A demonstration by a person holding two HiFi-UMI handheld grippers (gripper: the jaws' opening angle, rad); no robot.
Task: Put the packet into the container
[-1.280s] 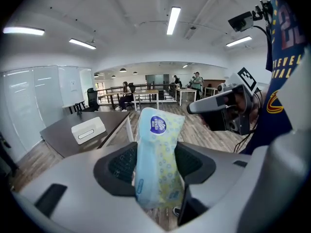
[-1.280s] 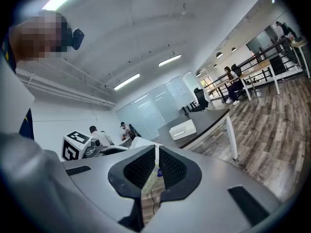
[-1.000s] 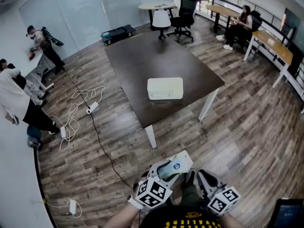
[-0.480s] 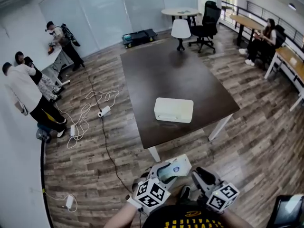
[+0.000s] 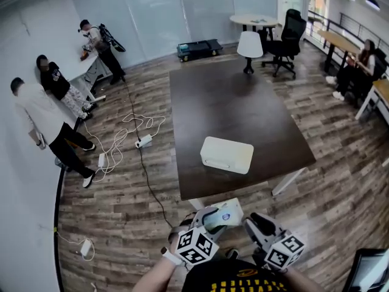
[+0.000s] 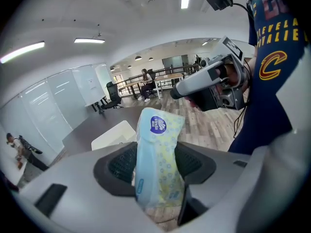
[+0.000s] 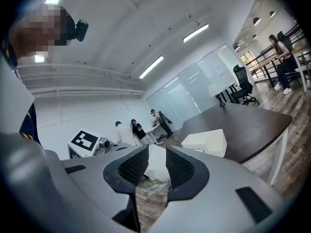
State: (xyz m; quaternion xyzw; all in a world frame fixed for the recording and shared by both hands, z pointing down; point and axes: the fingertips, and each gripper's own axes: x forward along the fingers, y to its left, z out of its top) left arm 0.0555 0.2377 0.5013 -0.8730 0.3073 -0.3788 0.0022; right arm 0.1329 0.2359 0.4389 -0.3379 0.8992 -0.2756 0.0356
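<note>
A pale blue and yellow tissue packet (image 5: 223,213) (image 6: 158,154) stands upright between the pads of my left gripper (image 5: 213,219) (image 6: 158,166), which is shut on it near my body. My right gripper (image 5: 252,222) (image 7: 156,166) hovers just to the right of it, pointing at the packet. Its jaws are opening, and the packet (image 7: 153,171) shows through the gap without the pads pressing on it. The white lidded container (image 5: 227,154) (image 7: 206,142) (image 6: 114,135) lies on the dark table (image 5: 231,96), towards the near edge.
White cables and power strips (image 5: 130,135) trail over the wooden floor left of the table. Three people (image 5: 42,111) stand by the left wall. A round table (image 5: 255,22), an office chair (image 5: 285,38) and desks with a seated person (image 5: 363,62) are beyond.
The head view has swung: table and container sit more to the right and the people at the left show more fully. Both grippers keep their places low in the picture, the packet still held.
</note>
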